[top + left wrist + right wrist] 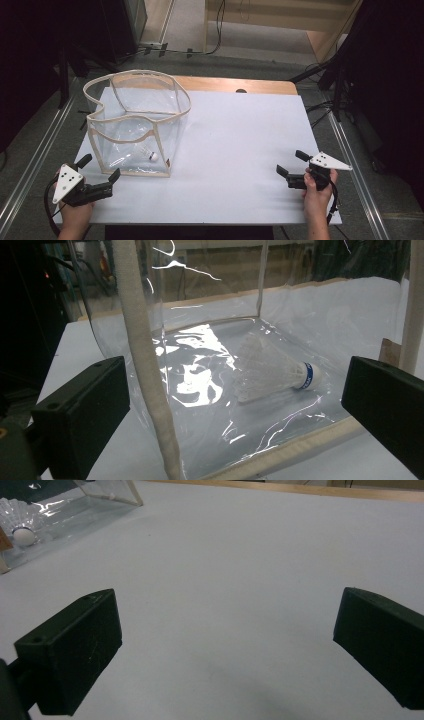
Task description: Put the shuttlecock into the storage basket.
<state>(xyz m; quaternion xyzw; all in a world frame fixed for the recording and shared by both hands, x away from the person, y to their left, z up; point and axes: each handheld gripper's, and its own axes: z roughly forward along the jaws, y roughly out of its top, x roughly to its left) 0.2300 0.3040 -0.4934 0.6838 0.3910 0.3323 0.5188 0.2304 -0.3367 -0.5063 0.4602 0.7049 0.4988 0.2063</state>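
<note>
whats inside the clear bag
One white shuttlecock lies on its side on the floor of the clear bag, cork tip with a blue band. Glare on the plastic hides some of the floor, so anything small there cannot be ruled out.

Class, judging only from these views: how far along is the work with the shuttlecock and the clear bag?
Done, it seems: the shuttlecock lies on its side inside the clear bag. In hand: nothing; the left gripper sits open at the bag's near corner, and the right gripper is open over the bare white table. What is left cannot be told.
</note>
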